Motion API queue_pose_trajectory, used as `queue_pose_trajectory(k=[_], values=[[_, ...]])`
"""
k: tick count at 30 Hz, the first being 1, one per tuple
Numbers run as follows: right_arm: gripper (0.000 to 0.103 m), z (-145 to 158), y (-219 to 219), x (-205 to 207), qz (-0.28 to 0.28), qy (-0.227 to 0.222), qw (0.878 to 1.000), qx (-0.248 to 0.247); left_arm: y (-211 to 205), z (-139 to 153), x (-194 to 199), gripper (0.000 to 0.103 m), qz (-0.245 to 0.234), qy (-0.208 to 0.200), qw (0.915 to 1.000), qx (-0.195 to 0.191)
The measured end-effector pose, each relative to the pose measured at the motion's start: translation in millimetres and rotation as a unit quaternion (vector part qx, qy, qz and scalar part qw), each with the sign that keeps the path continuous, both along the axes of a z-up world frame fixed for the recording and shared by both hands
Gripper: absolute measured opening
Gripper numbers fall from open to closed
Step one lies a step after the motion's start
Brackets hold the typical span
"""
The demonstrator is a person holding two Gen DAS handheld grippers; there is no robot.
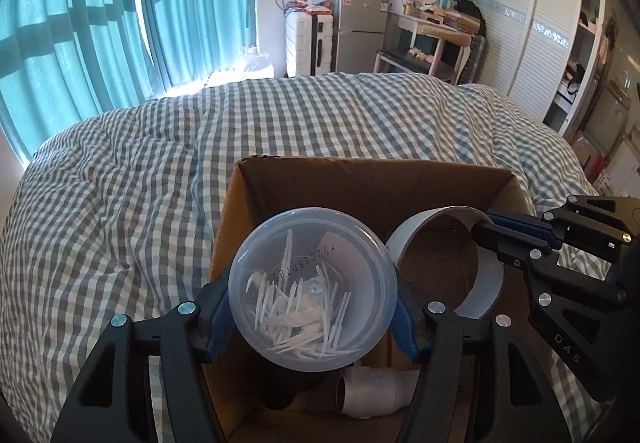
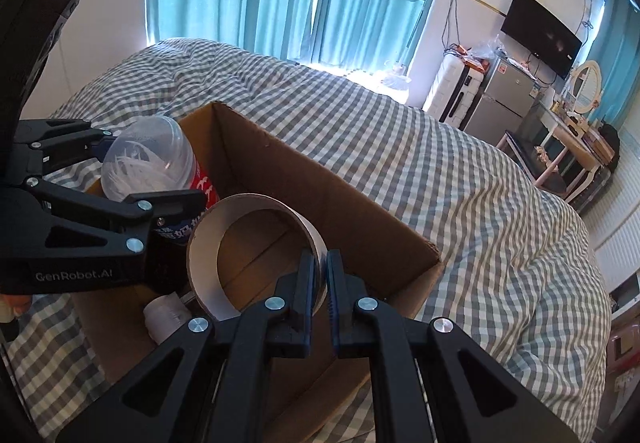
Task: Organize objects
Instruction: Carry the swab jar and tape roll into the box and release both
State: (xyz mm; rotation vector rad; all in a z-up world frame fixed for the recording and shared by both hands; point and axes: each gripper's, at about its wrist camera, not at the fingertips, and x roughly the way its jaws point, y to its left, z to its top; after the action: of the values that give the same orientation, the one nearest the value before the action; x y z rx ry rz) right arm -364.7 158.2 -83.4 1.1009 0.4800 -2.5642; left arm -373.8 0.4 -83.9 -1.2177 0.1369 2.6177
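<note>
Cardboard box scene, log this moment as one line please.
left hand-held gripper: shut on clear container of white picks | right hand-held gripper: shut on cardboard ring | both over open cardboard box | white pipe fitting inside

Both tools (image 1: 312, 317) (image 2: 320, 283) clamped, angled downward

light: daylight through teal curtains (image 1: 100, 23) | glare: window base | edges: fisheye-bent, dark-vignetted | focus: sharp

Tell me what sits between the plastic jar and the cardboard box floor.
A white pipe fitting lies on the box floor under the jar, shown in the left wrist view.
</note>
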Motion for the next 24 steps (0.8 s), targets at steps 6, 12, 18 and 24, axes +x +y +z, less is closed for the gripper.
queue_pose_trajectory(k=[6, 12, 18, 24], values=[[0.060, 21.1, -2.5, 22.7, -0.003, 0.030, 1.000, 0.002, 0.4, 21.2, 18.6, 0.079, 0.000, 0.011, 0.9999, -0.013], [0.063, 52.8, 3.9, 52.2, -0.003, 0.057, 0.998, -0.005, -7.8, 60.4, 45.8, 0.092, 0.020, 0.050, 0.9980, -0.034], [0.063, 101.6, 13.4, 96.9, 0.000, 0.088, 0.996, -0.022, -17.9, 100.4, 87.8, 0.094, 0.027, 0.062, 0.9973, -0.027], [0.070, 145.8, 16.9, 159.0, 0.011, 0.118, 0.992, -0.030, -26.8, 138.4, 142.8, 0.100, 0.041, 0.084, 0.9954, -0.023]])
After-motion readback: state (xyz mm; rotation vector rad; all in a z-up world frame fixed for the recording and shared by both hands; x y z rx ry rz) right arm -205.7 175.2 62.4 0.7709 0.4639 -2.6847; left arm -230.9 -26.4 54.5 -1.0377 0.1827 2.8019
